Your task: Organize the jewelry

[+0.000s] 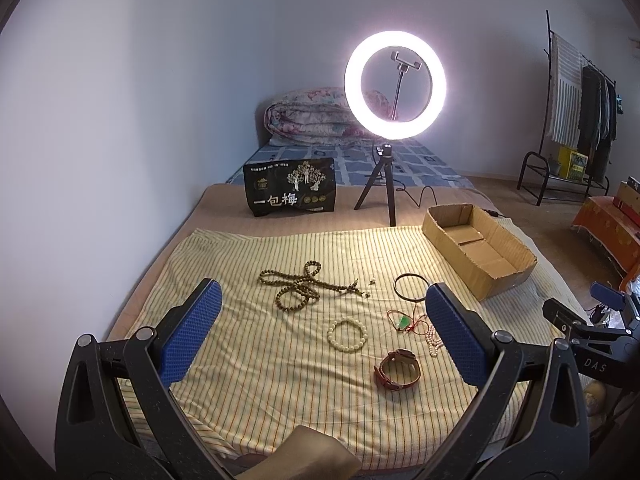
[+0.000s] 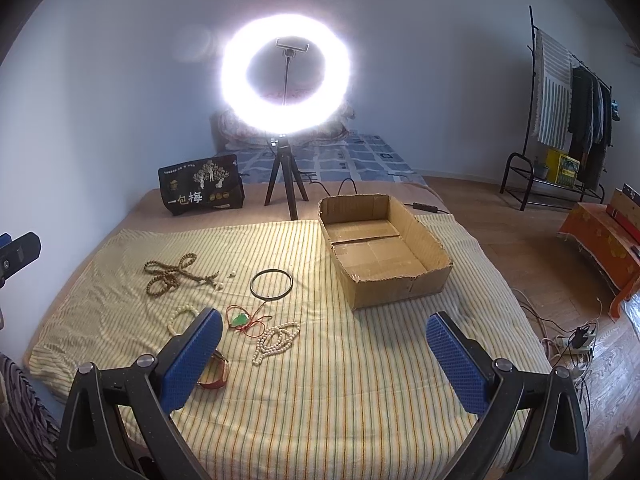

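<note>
Jewelry lies on a yellow striped cloth: a long brown bead string, a white bead bracelet, a black bangle, a red cord with a green pendant, a pearl necklace and a brown leather watch. An open cardboard box stands at the back right, empty. My left gripper is open above the cloth, nothing in it. My right gripper is open and empty, in front of the box; its left finger hides part of the watch.
A lit ring light on a tripod stands behind the cloth, its cable trailing right. A black snack bag stands at the back left. A clothes rack and an orange bench are on the right; cables and a power strip lie on the floor.
</note>
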The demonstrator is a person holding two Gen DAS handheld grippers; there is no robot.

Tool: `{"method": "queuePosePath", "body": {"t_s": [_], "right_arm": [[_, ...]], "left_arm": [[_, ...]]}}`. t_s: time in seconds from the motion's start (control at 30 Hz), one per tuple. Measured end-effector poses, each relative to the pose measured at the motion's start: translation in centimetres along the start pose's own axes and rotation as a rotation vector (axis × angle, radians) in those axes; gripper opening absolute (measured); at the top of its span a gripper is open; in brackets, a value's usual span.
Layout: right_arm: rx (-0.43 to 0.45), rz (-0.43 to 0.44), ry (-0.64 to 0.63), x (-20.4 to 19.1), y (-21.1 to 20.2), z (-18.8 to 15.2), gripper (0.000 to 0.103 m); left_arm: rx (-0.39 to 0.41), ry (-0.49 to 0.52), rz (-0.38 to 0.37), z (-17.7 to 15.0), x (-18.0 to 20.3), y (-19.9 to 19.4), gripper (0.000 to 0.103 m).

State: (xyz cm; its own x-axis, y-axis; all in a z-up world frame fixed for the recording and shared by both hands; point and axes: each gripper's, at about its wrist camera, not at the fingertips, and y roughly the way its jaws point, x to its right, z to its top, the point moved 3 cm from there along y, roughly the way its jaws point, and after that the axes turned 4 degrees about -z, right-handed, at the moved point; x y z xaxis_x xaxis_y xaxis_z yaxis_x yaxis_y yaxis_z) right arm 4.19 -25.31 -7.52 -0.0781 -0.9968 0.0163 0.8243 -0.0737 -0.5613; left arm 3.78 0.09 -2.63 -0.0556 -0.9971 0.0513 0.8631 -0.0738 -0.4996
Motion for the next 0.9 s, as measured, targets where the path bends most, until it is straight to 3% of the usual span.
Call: {"method": "queuePosePath", "body": {"t_s": [0.27, 0.4, 0.53, 0.6, 0.67, 0.9], "right_arm": [[-0.006, -0.014, -0.100, 0.2, 2.5, -0.1, 0.103], [-0.062, 0.041, -0.175, -0.1, 4.9, -0.3, 0.100], [-0.171, 0.169, -0.210, -1.2, 8.1, -0.9, 0.091], [-0.226, 0.232, -0.220, -1.9, 9.9, -1.4, 0.086], [-0.276, 0.272, -0.236, -2.7, 11.9, -1.9, 0.085], [-0.411, 0.372, -0.234, -4.2, 17.0, -4.1, 0.080]], "left_arm": [[-0.073, 0.009, -0.013, -1.3, -0.9, 3.0, 0.103], [-0.121, 0.015, -0.066, -2.1, -0.9, 4.8, 0.101], [-0.233, 0.029, -0.159, -3.7, 0.0, 7.5, 0.085], [-0.298, 0.041, -0.215, -4.6, 0.6, 9.2, 0.081], [-0.357, 0.050, -0.255, -5.4, 1.2, 10.7, 0.069], [-0.514, 0.046, -0.342, -7.6, 2.2, 15.0, 0.055]]}}
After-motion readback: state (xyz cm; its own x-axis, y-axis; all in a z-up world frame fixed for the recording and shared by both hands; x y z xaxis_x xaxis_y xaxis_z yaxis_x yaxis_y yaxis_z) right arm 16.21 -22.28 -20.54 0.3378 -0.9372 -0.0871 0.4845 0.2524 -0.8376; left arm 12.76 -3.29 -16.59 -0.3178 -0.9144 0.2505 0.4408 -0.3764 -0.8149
